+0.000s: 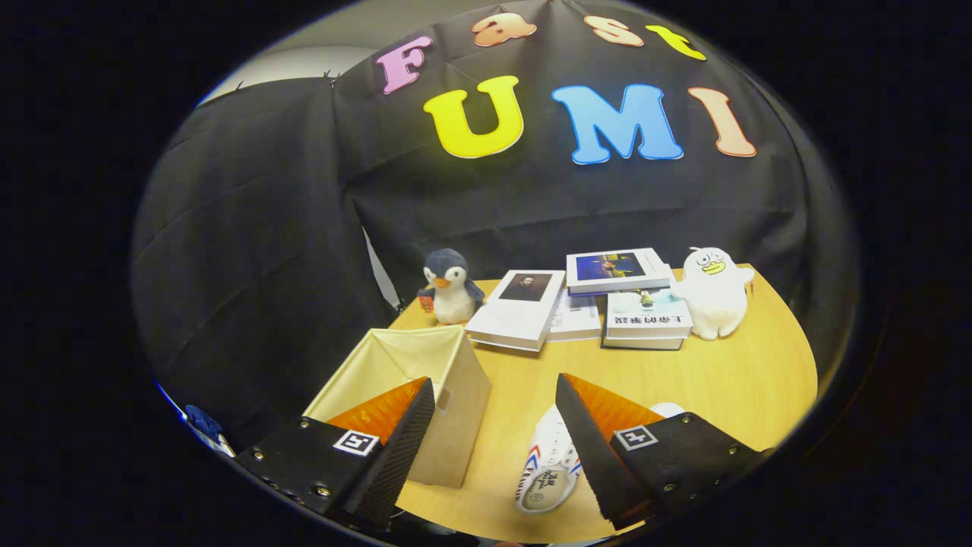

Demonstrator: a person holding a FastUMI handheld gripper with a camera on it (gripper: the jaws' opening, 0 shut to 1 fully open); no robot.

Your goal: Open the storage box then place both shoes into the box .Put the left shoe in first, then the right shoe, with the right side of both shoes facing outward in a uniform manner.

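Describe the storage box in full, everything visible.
The storage box is a pale cream, fabric-looking cube with soft, slightly slanting walls. Its top is open and the part of the inside that shows is bare. It stands on the wooden table, in front of the penguin plush. The open tool hovers above, one finger overlapping its near corner. The white shoe lies beside it, apart.

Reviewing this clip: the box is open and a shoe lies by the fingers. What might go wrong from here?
1. The gripper is open, with the white shoe partly under the right-hand finger; a grasp from here may catch only its edge and slip.
2. The storage box looks soft-walled and stands close beside the left-hand finger, which could push or tip it.
3. One shoe is in sight; whether it is the left one cannot be told, so the order may go wrong.
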